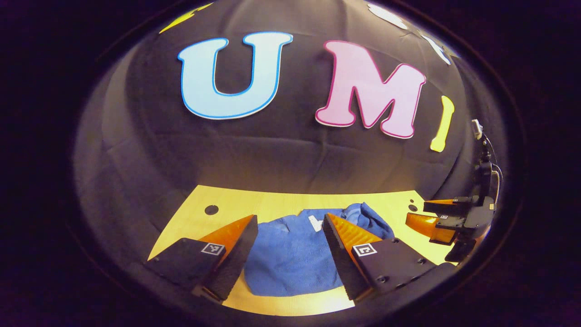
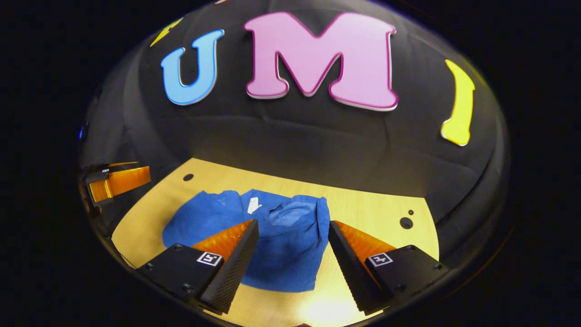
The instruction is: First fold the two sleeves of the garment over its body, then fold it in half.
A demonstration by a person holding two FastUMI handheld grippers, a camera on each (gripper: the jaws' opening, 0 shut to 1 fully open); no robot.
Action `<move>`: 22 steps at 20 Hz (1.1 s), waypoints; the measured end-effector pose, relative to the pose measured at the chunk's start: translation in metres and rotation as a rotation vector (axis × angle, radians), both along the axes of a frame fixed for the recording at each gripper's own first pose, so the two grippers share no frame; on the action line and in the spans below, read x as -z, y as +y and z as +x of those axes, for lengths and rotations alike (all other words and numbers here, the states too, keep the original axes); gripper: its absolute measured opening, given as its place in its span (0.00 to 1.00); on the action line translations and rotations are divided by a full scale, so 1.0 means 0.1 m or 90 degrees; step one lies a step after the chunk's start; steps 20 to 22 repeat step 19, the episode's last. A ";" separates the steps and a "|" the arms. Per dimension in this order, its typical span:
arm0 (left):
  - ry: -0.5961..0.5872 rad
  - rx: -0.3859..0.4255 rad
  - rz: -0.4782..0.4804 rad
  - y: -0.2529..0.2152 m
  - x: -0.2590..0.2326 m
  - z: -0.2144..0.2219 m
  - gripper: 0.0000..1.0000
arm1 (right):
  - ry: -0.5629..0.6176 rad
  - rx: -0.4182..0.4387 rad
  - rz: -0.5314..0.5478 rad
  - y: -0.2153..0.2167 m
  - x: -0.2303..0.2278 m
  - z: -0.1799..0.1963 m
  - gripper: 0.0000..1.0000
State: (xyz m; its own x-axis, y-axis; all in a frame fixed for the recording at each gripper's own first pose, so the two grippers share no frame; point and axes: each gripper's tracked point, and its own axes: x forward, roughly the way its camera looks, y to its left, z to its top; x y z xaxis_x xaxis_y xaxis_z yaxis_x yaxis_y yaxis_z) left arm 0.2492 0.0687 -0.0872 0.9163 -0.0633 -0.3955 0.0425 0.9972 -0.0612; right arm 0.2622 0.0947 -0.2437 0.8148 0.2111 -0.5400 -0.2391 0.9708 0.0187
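L gripper (image 1: 290, 227) jaws spread wide, nothing between fingers, hovering above table (image 1: 277, 202). Blue garment (image 1: 295, 254) lies straight ahead of it and below, bunched w/ sleeves drawn in over body, white tag (image 1: 315, 222) near collar at far end. R gripper (image 1: 415, 214) seen off to its right, over table edge. R gripper (image 2: 292, 227) also wide apart, holding nothing; garment (image 2: 286, 245) in front and below, between fingers' line of sight, slightly left. L gripper (image 2: 147, 175) far left of that.

sweater (image 1: 290, 254): both side edges hidden behind left tool's fingers (image 1: 236, 247) | white neck label (image 2: 253, 205): too small to read | counter (image 2: 363, 200): near edge cut off
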 end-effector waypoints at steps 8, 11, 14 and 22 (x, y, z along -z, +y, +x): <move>-0.179 0.038 0.031 -0.46 -0.82 -1.74 0.85 | -0.156 0.051 0.047 0.02 -1.23 -1.58 0.98; -0.224 0.038 0.043 -0.51 -0.92 -2.17 0.83 | -0.197 0.043 0.051 0.14 -1.49 -2.10 0.97; -0.276 0.032 0.059 -0.55 -1.01 -2.47 0.80 | -0.243 0.048 0.030 0.09 -1.70 -2.45 0.97; -0.282 0.010 0.056 -0.71 -0.84 -2.68 0.82 | -0.284 0.041 0.021 0.06 -1.86 -2.72 0.96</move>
